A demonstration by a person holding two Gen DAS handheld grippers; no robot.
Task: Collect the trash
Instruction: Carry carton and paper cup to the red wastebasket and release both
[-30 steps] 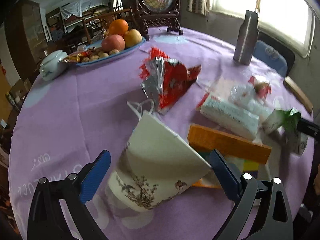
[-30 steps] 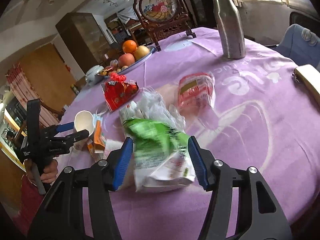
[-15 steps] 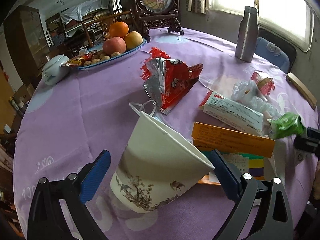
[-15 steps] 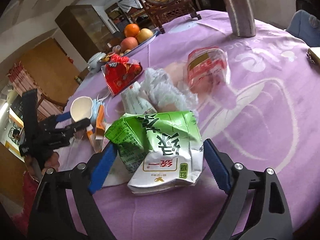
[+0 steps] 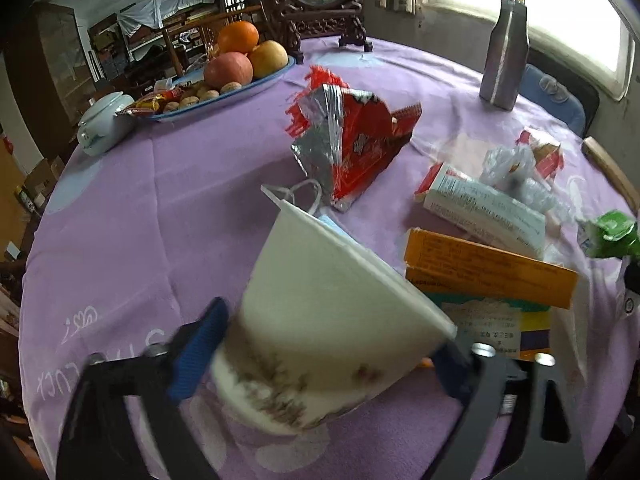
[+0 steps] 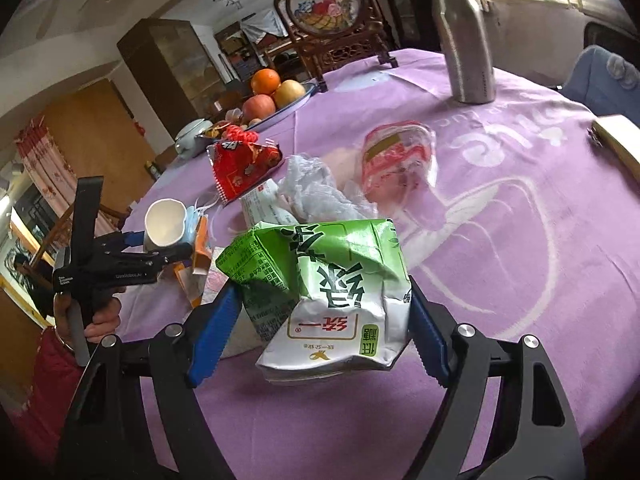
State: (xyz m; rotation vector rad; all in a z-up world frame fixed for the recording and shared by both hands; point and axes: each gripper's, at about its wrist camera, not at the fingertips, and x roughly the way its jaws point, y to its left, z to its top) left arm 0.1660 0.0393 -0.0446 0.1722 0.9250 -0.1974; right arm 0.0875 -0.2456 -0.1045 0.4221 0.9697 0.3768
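My left gripper [image 5: 324, 360] is shut on a white paper cup [image 5: 320, 320] with a brown tree print, held tilted above the purple tablecloth [image 5: 160, 220]. The cup [image 6: 164, 228] and left gripper [image 6: 160, 248] also show in the right wrist view. My right gripper [image 6: 316, 332] is shut on a crumpled green and white drink carton [image 6: 332, 288], held just above the cloth. Loose on the table lie a red foil snack bag [image 5: 352, 144], a white box [image 5: 484, 204], an orange box [image 5: 488, 268], crumpled clear plastic [image 6: 316, 192] and a red wrapper [image 6: 396, 160].
A blue plate of fruit and nuts [image 5: 224, 76] and a white lidded pot [image 5: 104, 120] stand at the far left. A steel bottle [image 6: 464, 36] and a carved wooden screen [image 6: 332, 16] stand at the back. A wooden piece [image 6: 620, 140] lies at the right edge.
My left gripper has closed on the paper cup and lifted it a little. My right gripper has raised the green carton and drawn it nearer the camera.
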